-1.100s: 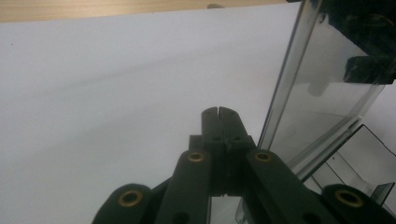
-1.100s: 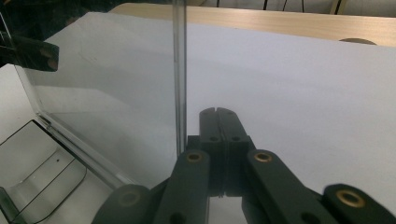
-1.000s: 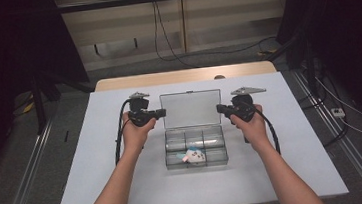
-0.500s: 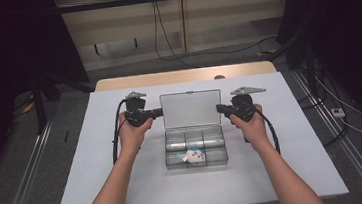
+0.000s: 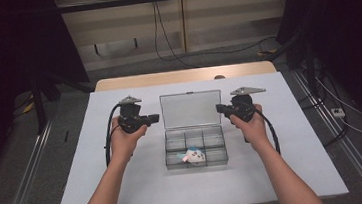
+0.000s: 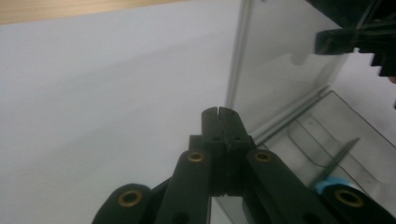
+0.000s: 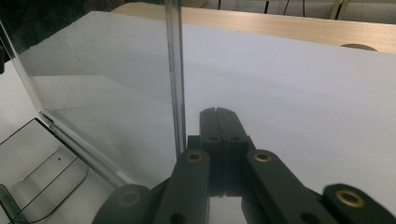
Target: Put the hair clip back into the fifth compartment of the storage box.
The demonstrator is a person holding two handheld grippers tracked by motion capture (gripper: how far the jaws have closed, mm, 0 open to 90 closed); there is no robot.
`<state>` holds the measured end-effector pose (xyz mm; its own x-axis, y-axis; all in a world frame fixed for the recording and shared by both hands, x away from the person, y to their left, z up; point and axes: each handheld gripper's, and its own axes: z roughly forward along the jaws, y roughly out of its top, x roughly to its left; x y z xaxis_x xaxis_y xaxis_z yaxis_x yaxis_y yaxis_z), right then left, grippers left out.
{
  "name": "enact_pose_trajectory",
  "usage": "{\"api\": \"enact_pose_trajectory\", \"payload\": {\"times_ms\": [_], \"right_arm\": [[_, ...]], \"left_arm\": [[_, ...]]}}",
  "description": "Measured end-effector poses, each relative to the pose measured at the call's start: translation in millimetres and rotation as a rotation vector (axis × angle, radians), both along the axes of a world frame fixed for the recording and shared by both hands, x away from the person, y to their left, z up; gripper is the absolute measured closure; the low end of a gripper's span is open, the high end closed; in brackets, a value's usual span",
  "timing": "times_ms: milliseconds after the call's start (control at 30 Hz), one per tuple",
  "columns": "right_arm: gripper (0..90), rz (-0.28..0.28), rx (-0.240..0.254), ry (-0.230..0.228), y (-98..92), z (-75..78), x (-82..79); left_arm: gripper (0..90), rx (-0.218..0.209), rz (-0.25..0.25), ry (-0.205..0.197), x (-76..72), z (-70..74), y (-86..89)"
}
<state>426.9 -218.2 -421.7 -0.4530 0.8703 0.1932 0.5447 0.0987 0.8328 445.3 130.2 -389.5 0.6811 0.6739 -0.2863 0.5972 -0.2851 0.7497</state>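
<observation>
A clear plastic compartment box sits mid-table with its lid standing open and upright. A small white and blue object lies in the front middle compartment. My left gripper is held just left of the lid, jaws shut and empty, pointing at the lid's edge; its tips meet with nothing between them. My right gripper mirrors it on the lid's right side, shut and empty, beside the lid's edge. The right gripper shows through the lid in the left gripper view.
The white table has bare room on both sides of the box and in front of it. A wooden strip runs along its far edge. Cables trail from both grippers toward the person.
My left gripper has drifted slightly to the left, away from the lid. The right gripper and the box have stayed put.
</observation>
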Motion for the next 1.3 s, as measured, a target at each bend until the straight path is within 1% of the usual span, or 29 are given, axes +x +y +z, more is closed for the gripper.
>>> {"api": "enact_pose_trajectory", "payload": {"times_ms": [133, 167, 233, 333, 367, 400, 433, 500, 533, 667, 733, 867, 967, 1000, 1067, 1100, 1133, 1200, 1300], "right_arm": [[89.5, 0.0, -0.005, -0.006, 0.5, 0.8, -0.8], [89.5, 0.001, -0.008, -0.007, 0.9, 1.3, -1.2], [89.5, 0.005, -0.014, -0.01, 1.1, 2.0, -2.2], [89.2, 0.005, -0.015, -0.009, 1.3, 3.0, -4.5], [88.9, 0.007, -0.013, -0.009, 1.2, 3.2, -5.2], [88.8, 0.007, -0.011, -0.009, 0.9, 3.2, -5.9], [88.6, 0.009, -0.008, -0.009, 0.6, 3.3, -6.4], [88.5, 0.012, -0.008, -0.011, 0.2, 3.4, -7.3], [88.5, 0.012, -0.007, -0.012, 0.1, 3.7, -7.9], [88.5, 0.012, -0.002, -0.014, -1.5, 5.2, -10.5], [88.5, 0.016, -0.001, -0.016, -2.6, 5.4, -11.7], [88.5, 0.022, 0.001, -0.02, -3.9, 5.1, -16.3], [87.5, 0.025, -0.007, -0.009, -5.1, 5.0, -19.4], [87.4, 0.028, -0.007, -0.009, -5.4, 5.4, -19.9], [87.3, 0.029, -0.005, -0.016, -6.8, 7.8, -22.2], [87.3, 0.031, -0.002, -0.02, -7.6, 8.9, -23.4], [87.2, 0.032, -0.004, -0.023, -8.3, 9.8, -24.6], [87.2, 0.029, -0.005, -0.023, -9.3, 10.7, -27.3], [87.0, 0.03, -0.009, -0.021, -9.8, 10.1, -32.4]], "left_arm": [[90.0, -0.013, -0.05, 0.001, -4.8, 0.4, -10.3], [90.0, -0.017, -0.055, 0.001, -5.3, 0.0, -13.0], [90.0, -0.037, -0.069, 0.005, -5.3, -0.9, -17.3], [90.0, -0.037, -0.074, 0.003, -5.6, -2.8, -22.0], [90.0, -0.029, -0.075, -0.001, -5.9, -3.3, -23.0], [90.0, -0.03, -0.085, 0.002, -6.3, -3.9, -23.8], [90.0, -0.027, -0.086, -0.005, -7.0, -4.3, -24.5], [90.0, -0.03, -0.087, -0.01, -8.6, -3.9, -24.5], [90.0, -0.039, -0.087, -0.017, -9.7, -3.3, -24.4], [90.0, -0.053, -0.1, -0.025, -12.9, -0.5, -23.9], [90.0, -0.052, -0.105, -0.028, -14.4, 0.5, -23.6], [90.0, -0.06, -0.108, -0.033, -17.8, 0.1, -22.9], [90.0, -0.06, -0.113, -0.035, -19.7, -0.7, -22.4], [90.0, -0.066, -0.11, -0.04, -20.5, -0.9, -22.1], [90.0, -0.066, -0.117, -0.043, -22.3, -0.7, -21.3], [90.0, -0.075, -0.115, -0.048, -23.2, -1.2, -21.1], [90.0, -0.076, -0.121, -0.043, -24.3, -0.9, -20.5], [90.0, -0.076, -0.123, -0.05, -25.8, -1.1, -19.0], [90.0, -0.084, -0.126, -0.047, -27.8, -1.7, -16.8]]}}
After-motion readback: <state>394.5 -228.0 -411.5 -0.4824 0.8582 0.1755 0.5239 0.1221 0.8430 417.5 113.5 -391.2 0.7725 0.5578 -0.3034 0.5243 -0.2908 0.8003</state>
